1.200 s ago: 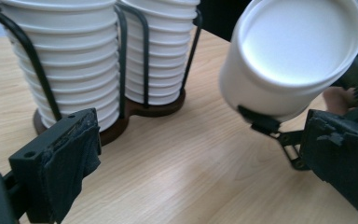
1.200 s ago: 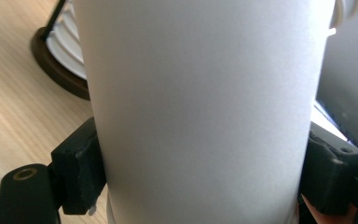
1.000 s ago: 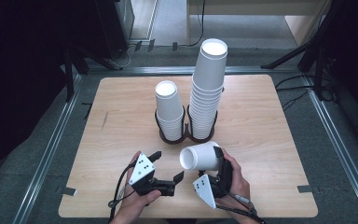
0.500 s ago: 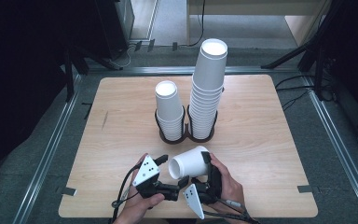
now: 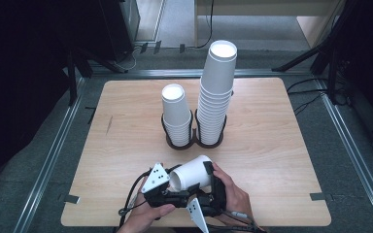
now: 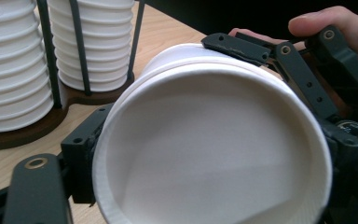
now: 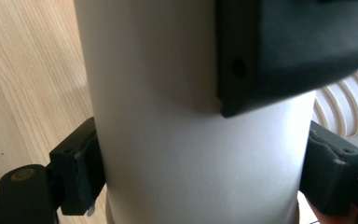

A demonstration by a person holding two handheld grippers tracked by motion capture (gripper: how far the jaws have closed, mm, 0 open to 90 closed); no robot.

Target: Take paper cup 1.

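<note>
Presently we hold one cup point(image 5: 192, 172) sideways near the table's point(image 5: 281, 145) front edge, right gripper point(image 5: 212, 187) clamped on its wall. Whether the left gripper point(image 5: 174, 196) grips the rim, we cannot tell; next, likely restacking.

No readable text, label, brand, number or sign found in any view. White paper cup point(image 5: 191, 173) blank inside and out. Stacked cups point(image 5: 216, 92) unprinted. Grey plate point(image 5: 156, 177) on left gripper marked with dark dots only, no lettering. Counter point(image 5: 277, 141) bare wood, unmarked.
</note>
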